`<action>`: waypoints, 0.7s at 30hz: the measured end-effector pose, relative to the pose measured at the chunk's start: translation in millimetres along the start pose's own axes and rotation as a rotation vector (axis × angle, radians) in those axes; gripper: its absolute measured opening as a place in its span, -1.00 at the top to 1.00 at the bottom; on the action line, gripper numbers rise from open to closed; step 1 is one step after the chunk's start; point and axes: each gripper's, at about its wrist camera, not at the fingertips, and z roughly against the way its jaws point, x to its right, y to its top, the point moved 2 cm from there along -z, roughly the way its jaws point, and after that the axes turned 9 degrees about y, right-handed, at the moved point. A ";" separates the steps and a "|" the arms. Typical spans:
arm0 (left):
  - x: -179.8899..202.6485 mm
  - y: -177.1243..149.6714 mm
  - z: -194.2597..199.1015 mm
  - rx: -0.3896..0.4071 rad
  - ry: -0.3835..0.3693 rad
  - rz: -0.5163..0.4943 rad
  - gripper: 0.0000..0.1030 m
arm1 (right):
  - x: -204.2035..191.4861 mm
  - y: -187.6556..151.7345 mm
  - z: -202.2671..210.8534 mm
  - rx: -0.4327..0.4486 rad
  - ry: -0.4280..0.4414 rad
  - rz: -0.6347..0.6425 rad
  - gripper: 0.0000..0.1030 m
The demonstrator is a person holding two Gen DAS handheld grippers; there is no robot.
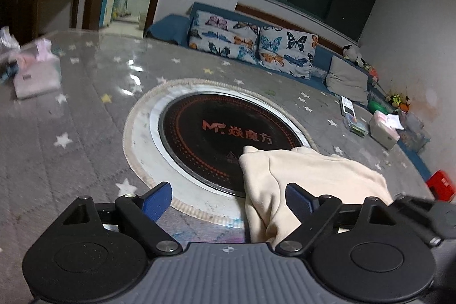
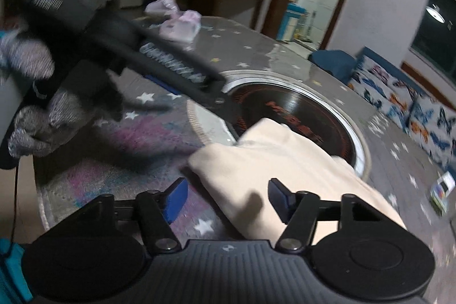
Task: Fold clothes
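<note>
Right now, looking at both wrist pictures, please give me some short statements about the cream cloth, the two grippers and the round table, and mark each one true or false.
1. The cream-coloured soft garment lies partly over the round black cooktop with orange lettering. True.
2. The left gripper is shut on the garment. False: its jaws stand open, holding nothing.
3. The right gripper is open. True.
4. The grey star-patterned table cover is plain, without any pattern. False: it bears white stars.
5. The butterfly-print cushions lie on the table. False: they stand on the blue sofa behind it.
</note>
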 end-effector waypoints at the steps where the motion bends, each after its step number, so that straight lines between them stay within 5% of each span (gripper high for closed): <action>1: -0.7 1.4 -2.0 -0.010 -0.015 0.016 -0.71 | -2.2 1.8 -4.8 -0.009 0.000 0.016 -0.03; 8: -0.2 8.0 -16.5 -0.097 -0.108 0.131 -0.72 | -1.1 8.4 -19.6 -0.009 -0.013 0.013 0.60; 18: -9.8 8.0 -47.2 -0.277 -0.236 0.460 -0.70 | 33.9 6.3 14.5 0.121 0.054 -0.203 0.77; 21: -4.8 6.5 -51.6 -0.292 -0.248 0.487 -0.54 | 38.2 0.2 23.9 0.144 0.066 -0.214 0.81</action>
